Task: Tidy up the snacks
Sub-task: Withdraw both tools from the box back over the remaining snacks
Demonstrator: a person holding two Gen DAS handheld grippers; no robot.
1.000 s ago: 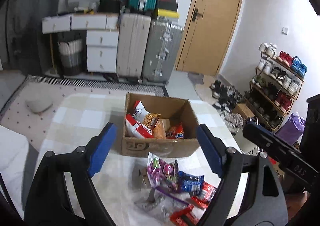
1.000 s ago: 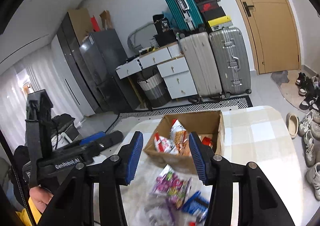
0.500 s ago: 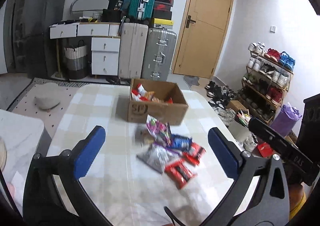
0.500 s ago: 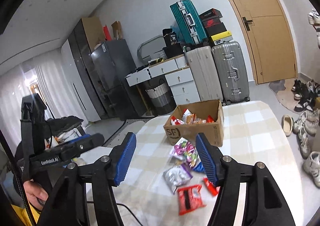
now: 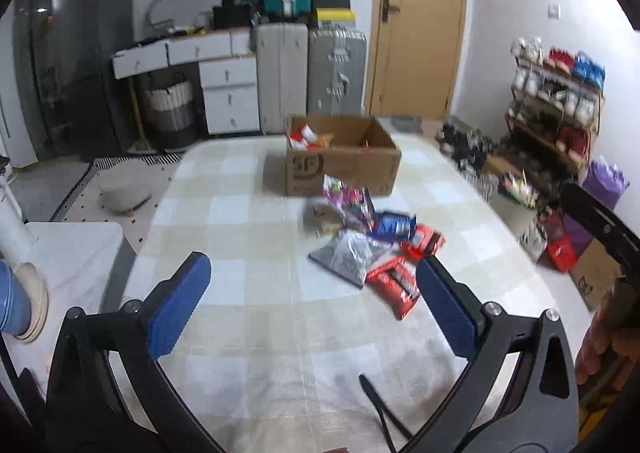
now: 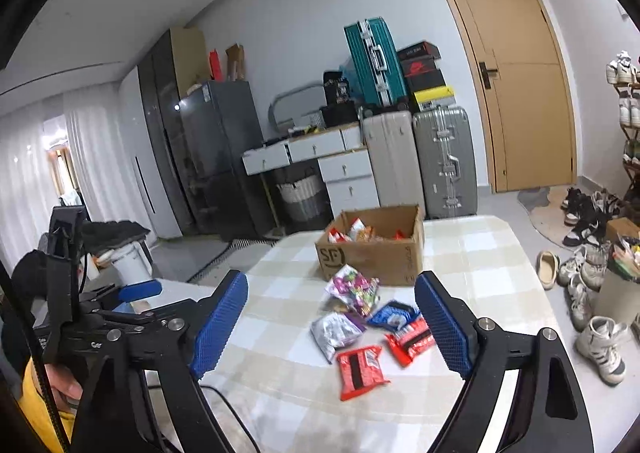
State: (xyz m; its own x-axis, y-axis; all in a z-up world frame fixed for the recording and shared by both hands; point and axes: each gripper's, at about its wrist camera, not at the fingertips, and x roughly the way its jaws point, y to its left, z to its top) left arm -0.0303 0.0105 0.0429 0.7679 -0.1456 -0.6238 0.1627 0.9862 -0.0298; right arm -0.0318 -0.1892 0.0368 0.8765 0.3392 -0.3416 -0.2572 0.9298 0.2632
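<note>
An open cardboard box [image 5: 344, 167] [image 6: 376, 253] with several snack packets inside stands at the far end of the checked table [image 5: 240, 213] [image 6: 484, 249]. In front of it lies a loose pile: a pink-purple bag [image 5: 348, 201] [image 6: 354, 289], a blue packet [image 5: 394, 223] [image 6: 394, 315], a silver bag [image 5: 346, 257] [image 6: 334, 333] and red packets [image 5: 394, 285] [image 6: 360, 371]. My left gripper [image 5: 314, 273] hangs wide open over the near table, short of the pile and holding nothing. My right gripper [image 6: 331, 285] is opening, with nothing between its jaws, also short of the pile.
A white side table with a blue cup and plates [image 5: 16, 305] stands at the left. A black cable [image 5: 380, 405] lies on the near cloth. Suitcases [image 6: 444, 161], drawers [image 5: 228, 97], a fridge [image 6: 216, 149], a door [image 5: 416, 25] and a shoe rack [image 5: 556, 105] line the room.
Both grippers have drawn back from the box toward the table's near end, so the box and pile now look farther off. Both pairs of jaws have spread wider.
</note>
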